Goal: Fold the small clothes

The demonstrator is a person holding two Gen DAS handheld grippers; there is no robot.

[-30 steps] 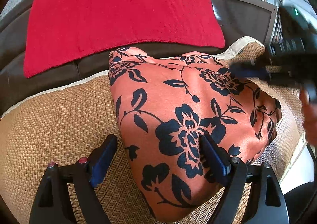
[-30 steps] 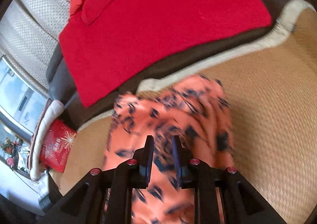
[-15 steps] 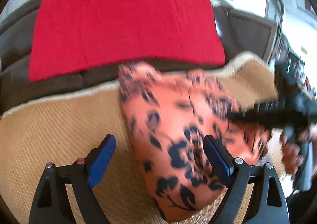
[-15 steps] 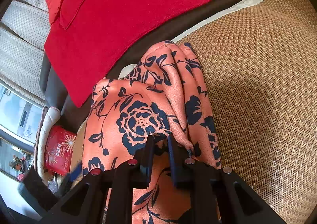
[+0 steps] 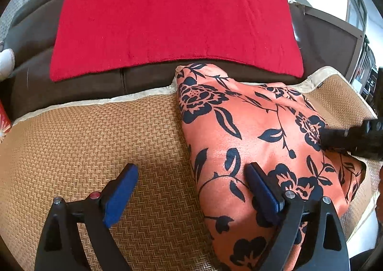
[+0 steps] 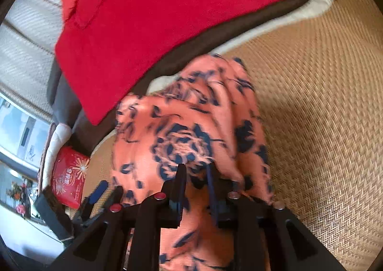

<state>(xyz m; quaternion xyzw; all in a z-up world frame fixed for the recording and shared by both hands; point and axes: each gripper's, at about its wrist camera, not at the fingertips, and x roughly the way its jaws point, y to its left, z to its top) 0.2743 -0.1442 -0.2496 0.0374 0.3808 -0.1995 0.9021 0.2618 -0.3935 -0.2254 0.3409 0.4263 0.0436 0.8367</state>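
An orange garment with dark blue flowers (image 5: 258, 141) lies bunched on a woven tan mat (image 5: 95, 141). It also shows in the right wrist view (image 6: 186, 132), blurred. My left gripper (image 5: 191, 189) is open and empty; its right finger rests over the garment's near part, its left finger over the mat. My right gripper (image 6: 195, 175) has its jaws a narrow gap apart over a fold of the garment; it reaches in from the right in the left wrist view (image 5: 335, 139). Whether cloth is pinched is unclear.
A red cloth (image 5: 172, 14) lies on the dark brown sofa back (image 5: 36, 50) behind the mat. A red packet (image 6: 69, 175) sits at the mat's left end. My left gripper shows at lower left in the right wrist view (image 6: 95, 196).
The right gripper's jaws have parted slightly from a tight pinch on the fold. The left gripper stays open and has shifted little. The garment has moved slightly.
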